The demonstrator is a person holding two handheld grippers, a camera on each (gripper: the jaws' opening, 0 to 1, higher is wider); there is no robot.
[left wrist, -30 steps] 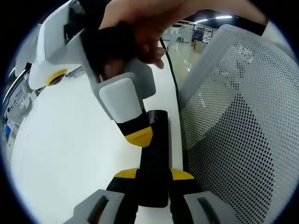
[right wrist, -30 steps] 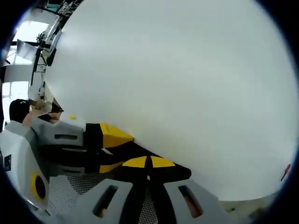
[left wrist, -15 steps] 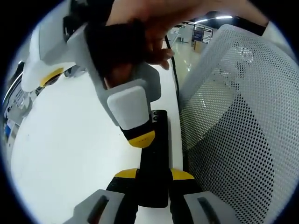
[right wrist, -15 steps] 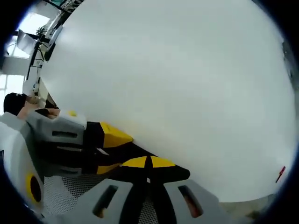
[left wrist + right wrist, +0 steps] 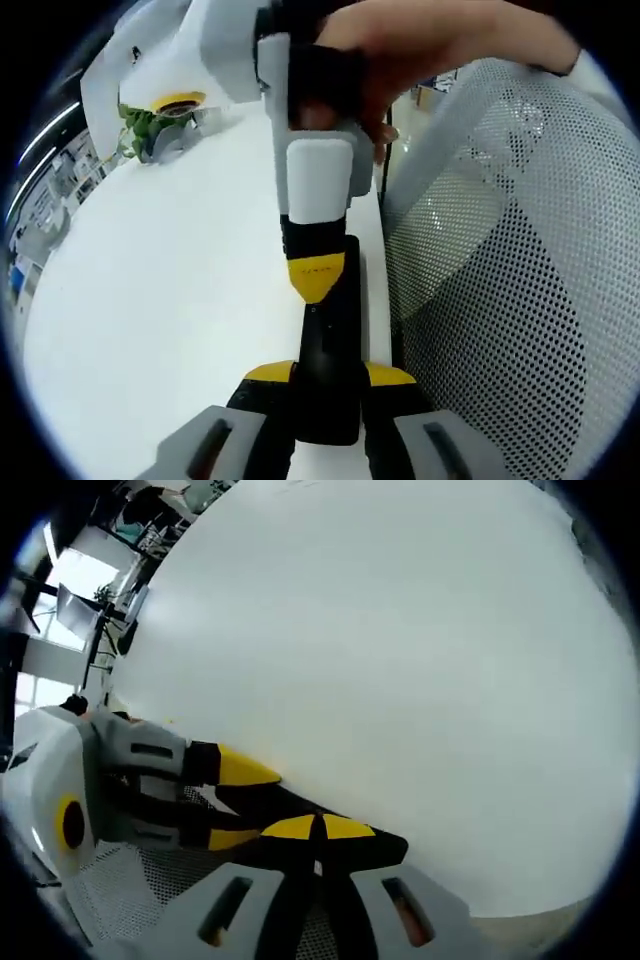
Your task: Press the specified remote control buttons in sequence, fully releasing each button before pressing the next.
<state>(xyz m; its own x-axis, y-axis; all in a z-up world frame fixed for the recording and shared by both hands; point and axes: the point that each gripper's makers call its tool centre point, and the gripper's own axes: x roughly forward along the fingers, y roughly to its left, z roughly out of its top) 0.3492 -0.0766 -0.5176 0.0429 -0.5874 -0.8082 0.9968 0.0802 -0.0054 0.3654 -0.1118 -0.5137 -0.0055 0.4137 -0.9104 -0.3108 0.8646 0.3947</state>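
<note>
While clamped in the left gripper [image 5: 328, 375], remote [image 5: 330, 350] under right gripper [image 5: 316, 283], its jaws together.

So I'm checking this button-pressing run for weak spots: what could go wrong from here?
The left gripper pinches only the near end of the remote, so the right gripper's closed yellow tip pushing down on its far half could tilt or slip it. That tip looks broad beside the remote's narrow face, so it might hit two buttons together. The remote also lies along the table edge next to the mesh chair back, where it could drop if nudged.
</note>
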